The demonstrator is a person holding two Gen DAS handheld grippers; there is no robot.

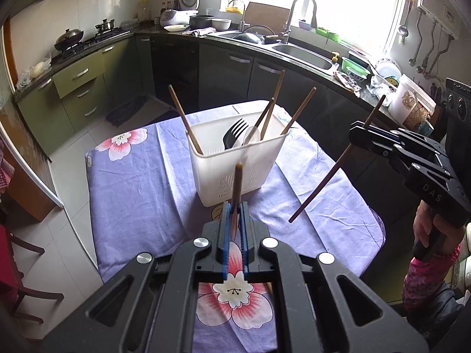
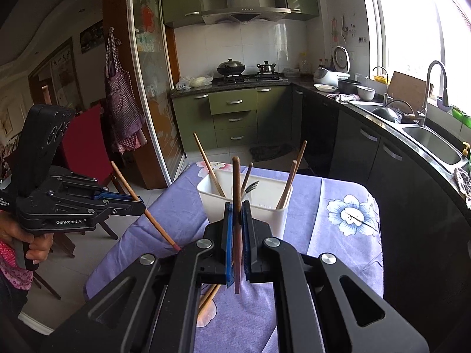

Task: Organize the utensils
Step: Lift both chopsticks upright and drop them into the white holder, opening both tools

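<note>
While each gripper [image 1: 234, 206] [image 2: 237, 206] pinches one chopstick [image 1: 236, 185] [image 2: 236, 206], basket [image 1: 235, 158] sits just beyond.

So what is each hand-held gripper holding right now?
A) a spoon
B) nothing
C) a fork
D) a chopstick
D: the left hand-held gripper is shut on a brown chopstick, and the right hand-held gripper is shut on a darker chopstick, both in front of the white basket.

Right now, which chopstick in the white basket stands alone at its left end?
The lighter brown chopstick leaning left in the white basket; the other three cluster at the right.
</note>
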